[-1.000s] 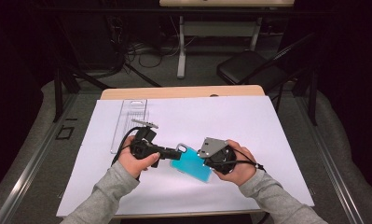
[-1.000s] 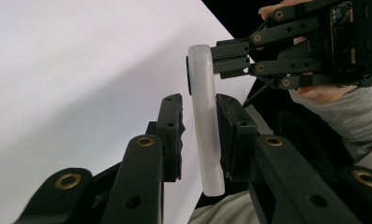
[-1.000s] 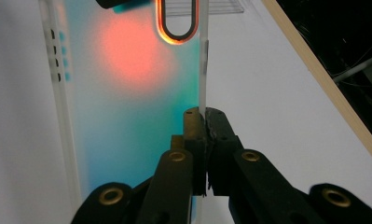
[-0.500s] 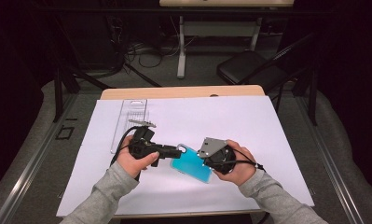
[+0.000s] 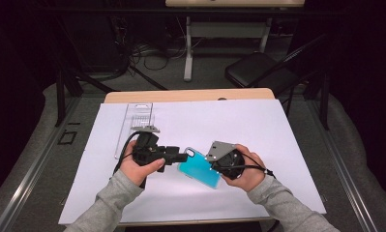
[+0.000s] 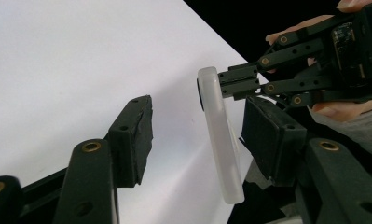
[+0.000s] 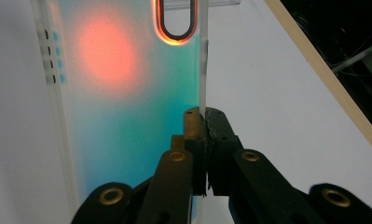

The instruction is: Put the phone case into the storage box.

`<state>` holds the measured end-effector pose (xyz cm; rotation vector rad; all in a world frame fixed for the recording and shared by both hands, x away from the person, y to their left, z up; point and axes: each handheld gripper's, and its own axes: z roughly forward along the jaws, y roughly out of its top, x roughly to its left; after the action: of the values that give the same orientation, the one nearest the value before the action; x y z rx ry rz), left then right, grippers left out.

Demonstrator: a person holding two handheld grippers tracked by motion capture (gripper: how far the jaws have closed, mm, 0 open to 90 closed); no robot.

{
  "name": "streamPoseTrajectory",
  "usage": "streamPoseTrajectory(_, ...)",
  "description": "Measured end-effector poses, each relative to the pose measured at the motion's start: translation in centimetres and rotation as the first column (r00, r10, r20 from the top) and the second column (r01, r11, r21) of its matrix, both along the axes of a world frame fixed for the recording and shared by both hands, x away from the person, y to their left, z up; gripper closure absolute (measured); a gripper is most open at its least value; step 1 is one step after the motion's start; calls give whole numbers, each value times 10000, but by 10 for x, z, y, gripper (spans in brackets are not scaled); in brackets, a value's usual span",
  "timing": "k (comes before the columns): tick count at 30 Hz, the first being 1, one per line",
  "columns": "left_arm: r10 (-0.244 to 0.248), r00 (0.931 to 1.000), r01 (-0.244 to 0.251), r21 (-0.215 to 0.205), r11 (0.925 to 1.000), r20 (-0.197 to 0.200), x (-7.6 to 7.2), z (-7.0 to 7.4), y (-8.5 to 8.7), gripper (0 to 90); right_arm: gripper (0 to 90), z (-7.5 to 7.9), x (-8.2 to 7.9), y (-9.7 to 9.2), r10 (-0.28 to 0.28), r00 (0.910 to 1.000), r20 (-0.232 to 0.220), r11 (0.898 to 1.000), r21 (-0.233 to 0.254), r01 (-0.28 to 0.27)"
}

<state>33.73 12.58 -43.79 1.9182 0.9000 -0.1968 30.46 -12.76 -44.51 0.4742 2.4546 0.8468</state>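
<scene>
No text, label, brand, number or sign can be read in any of the views. The turquoise phone case [image 5: 199, 167] bears no lettering that shows, and neither do the grippers, the white table cover [image 5: 258, 125] or the clear plastic tray [image 5: 135, 121].
</scene>
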Motion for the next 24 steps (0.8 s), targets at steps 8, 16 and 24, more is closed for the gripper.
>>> streamPoseTrajectory(8, 303, 9987, -300, -86, 9995, 410, -3, -1, 5, 414, 888, -1, 4, 0, -247, 9997, -69, 9996, -125, 246)
streamPoseTrajectory(16, 577, 9944, -577, -27, 9983, 880, -7, -1, 7, 392, 888, -1, 6, 1, -631, 9978, -220, 9980, -100, 629)
streamPoseTrajectory(24, 756, 9916, -748, -123, 9971, 1051, -10, -3, 8, 373, 888, -1, 9, 2, -1007, 9944, -307, 9949, 65, 1010)
